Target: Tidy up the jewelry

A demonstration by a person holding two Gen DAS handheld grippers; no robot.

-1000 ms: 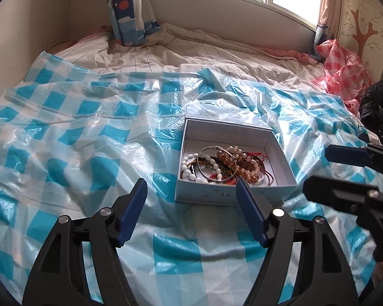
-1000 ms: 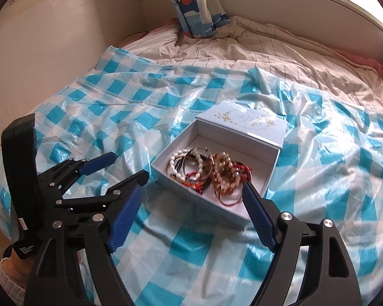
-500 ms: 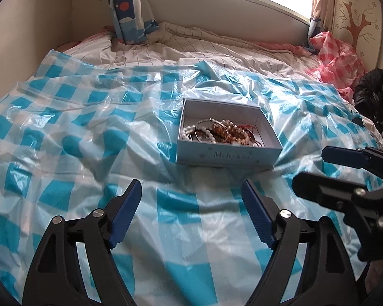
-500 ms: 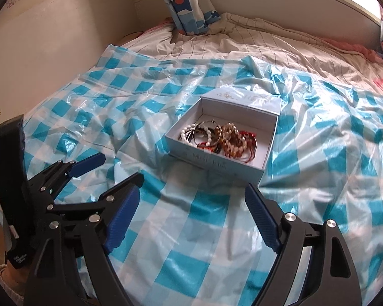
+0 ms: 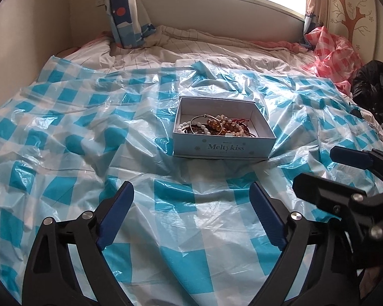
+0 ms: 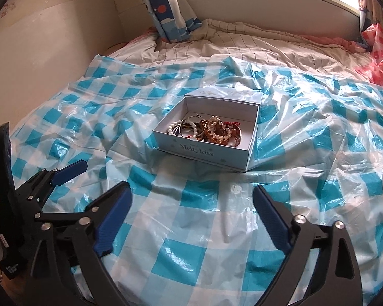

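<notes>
A pale blue box [image 5: 223, 148] [image 6: 199, 150] marked "Melty kiss" lies open on the blue-and-white checked plastic sheet. Inside it is a tangle of bracelets [image 5: 217, 127] [image 6: 206, 130]: white pearl beads, amber beads, a metal bangle and red cords. Its lid [image 6: 224, 92] lies flat behind the box. My left gripper [image 5: 191, 191] hangs well short of the box over the sheet, its jaws opening wide with nothing between them. My right gripper [image 6: 191, 191] is also short of the box, jaws opening, nothing between them. Each gripper shows at the side of the other's view.
The checked plastic sheet [image 5: 89, 137] covers a bed with a striped beige cover [image 5: 204, 48]. A pillow [image 5: 127, 20] leans at the headboard. A pink checked bag [image 5: 337, 48] and a black bag [image 5: 375, 86] lie at the right edge. A wall [image 6: 38, 51] runs along the left.
Both grippers have drawn back from the box, which now looks smaller and farther off. Both sets of jaws have spread wider.
</notes>
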